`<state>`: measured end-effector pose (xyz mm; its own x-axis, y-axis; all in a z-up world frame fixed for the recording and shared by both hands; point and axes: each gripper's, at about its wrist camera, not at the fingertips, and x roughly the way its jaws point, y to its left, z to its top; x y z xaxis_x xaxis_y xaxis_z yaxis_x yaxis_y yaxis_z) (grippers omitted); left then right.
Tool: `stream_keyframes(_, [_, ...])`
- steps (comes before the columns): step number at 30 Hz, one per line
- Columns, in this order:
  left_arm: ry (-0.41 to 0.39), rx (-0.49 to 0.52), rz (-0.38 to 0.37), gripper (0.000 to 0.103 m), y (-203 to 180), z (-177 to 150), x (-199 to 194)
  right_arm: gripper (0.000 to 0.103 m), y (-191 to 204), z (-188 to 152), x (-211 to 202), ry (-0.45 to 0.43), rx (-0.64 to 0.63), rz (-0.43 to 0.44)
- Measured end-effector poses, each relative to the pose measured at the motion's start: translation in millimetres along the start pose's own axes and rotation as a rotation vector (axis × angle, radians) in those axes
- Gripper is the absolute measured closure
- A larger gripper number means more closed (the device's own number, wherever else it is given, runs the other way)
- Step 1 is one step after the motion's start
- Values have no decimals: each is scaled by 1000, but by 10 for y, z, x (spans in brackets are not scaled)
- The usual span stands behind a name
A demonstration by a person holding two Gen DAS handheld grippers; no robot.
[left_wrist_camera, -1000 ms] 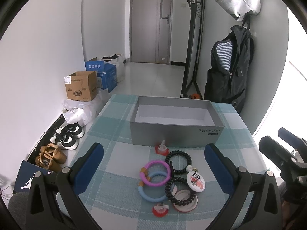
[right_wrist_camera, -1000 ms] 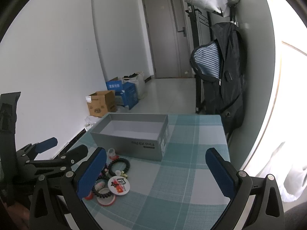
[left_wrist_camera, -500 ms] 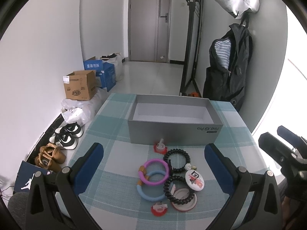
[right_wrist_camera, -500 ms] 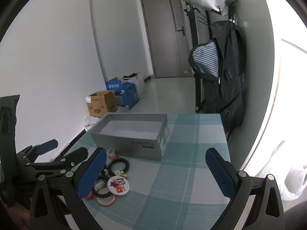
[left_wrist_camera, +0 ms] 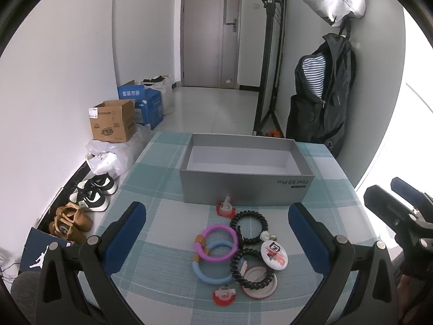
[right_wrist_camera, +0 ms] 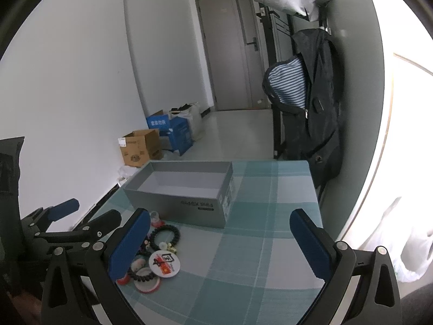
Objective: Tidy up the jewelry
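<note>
An open empty grey box [left_wrist_camera: 245, 184] stands on the checked tablecloth [left_wrist_camera: 162, 189]; it also shows in the right wrist view [right_wrist_camera: 186, 203]. In front of it lie a purple bangle [left_wrist_camera: 216, 241], a blue bangle [left_wrist_camera: 213, 266], two black bead bracelets [left_wrist_camera: 247, 226], a round badge [left_wrist_camera: 274, 252], a white-red disc [left_wrist_camera: 257, 281] and two small red-based pieces [left_wrist_camera: 224, 208]. My left gripper [left_wrist_camera: 216, 222] is open above the pile, holding nothing. My right gripper [right_wrist_camera: 219, 233] is open and empty, right of the pile [right_wrist_camera: 157, 252].
The table's right edge runs close to a dark backpack [left_wrist_camera: 322, 103] hanging on the wall. Cardboard boxes [left_wrist_camera: 113, 122], bags and shoes [left_wrist_camera: 92, 192] sit on the floor to the left. A door [left_wrist_camera: 211, 29] stands at the hallway's end.
Both views have shifted only slightly; the left gripper has eased back a little. The jewelry and box have not moved.
</note>
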<state>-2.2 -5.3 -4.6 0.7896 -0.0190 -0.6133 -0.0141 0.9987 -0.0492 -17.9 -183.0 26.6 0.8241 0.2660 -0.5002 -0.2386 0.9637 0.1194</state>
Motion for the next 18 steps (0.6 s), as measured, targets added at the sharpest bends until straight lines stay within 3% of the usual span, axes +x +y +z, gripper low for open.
stream_keyframes(18, [5,-10,-2,1,27,6,3,0,22,-9,-8,-3,-5,-2])
